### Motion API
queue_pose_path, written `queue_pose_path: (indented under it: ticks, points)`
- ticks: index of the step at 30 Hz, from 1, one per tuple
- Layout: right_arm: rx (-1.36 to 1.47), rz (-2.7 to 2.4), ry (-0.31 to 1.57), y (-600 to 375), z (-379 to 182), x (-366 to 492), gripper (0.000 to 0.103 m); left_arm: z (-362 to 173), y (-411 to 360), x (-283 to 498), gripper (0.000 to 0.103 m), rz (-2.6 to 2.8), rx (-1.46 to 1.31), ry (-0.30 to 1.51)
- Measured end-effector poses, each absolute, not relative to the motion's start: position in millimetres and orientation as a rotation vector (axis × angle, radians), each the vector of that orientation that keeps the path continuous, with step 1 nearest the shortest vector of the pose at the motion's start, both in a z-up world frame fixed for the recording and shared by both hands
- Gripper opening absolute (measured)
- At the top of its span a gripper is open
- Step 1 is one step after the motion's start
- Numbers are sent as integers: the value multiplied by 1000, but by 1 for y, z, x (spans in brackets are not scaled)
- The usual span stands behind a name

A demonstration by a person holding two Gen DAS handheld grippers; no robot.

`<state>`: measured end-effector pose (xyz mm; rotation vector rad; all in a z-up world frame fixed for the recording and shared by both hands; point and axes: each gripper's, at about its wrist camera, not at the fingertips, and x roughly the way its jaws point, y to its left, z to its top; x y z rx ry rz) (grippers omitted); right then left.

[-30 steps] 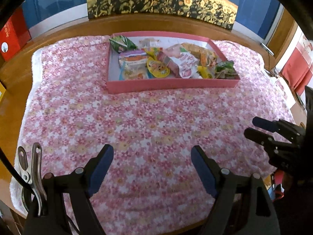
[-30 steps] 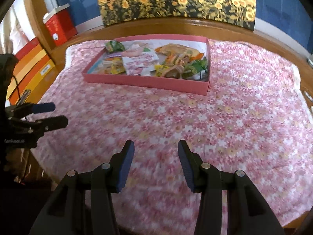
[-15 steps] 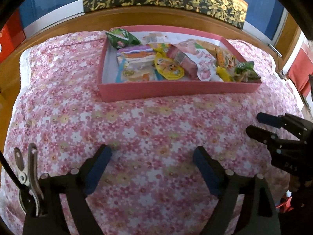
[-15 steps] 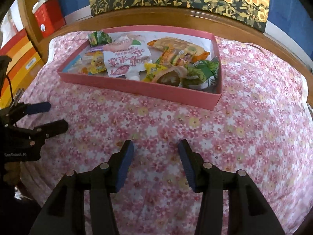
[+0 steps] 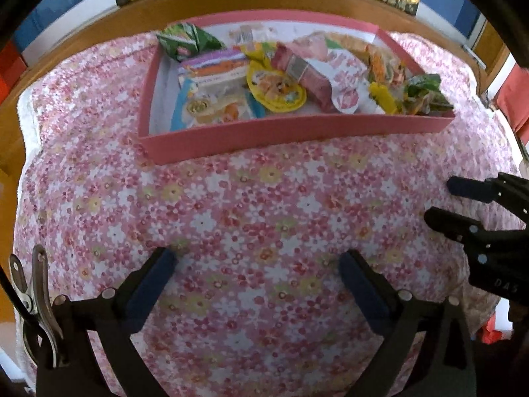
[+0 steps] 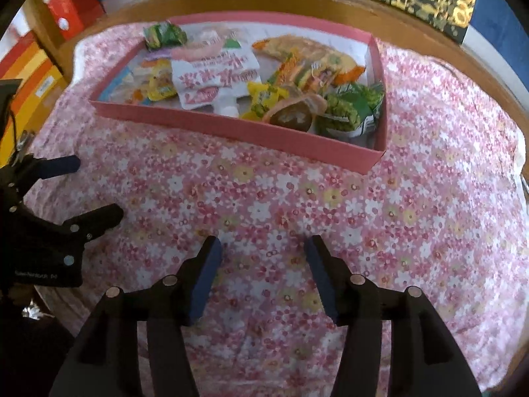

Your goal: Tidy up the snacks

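Pink floral cloth (image 5: 264, 205) over wooden worktop (image 5: 139, 13), pink tray (image 5: 297, 134) of snack packets (image 5: 297, 72); left hand-held gripper (image 5: 258, 264) and right hand-held gripper (image 6: 261, 254) angled down, jaws just opening, spread, nothing between

Snack packets (image 5: 291, 76) overlapping, lower ones hidden, labels perhaps too blurred to read

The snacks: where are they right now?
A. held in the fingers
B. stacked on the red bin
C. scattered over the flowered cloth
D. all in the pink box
D: the snacks lie inside the pink box; the flowered cloth around it is bare.
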<state>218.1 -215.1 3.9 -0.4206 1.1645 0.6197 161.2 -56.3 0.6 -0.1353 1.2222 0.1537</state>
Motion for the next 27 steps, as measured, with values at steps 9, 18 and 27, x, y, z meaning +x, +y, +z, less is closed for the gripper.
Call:
queue_pose_path:
  ticks: [9, 18, 27]
  points:
    - [-427, 426, 1409, -192, 0, 249, 80, 3, -45, 189, 103, 170, -164, 1393]
    - [-413, 445, 1435, -183, -11, 269, 103, 2, -26, 218, 103, 164, -165, 1399]
    - [-393, 443, 1368, -175, -4, 280, 103, 3, -31, 206, 103, 175, -165, 1363]
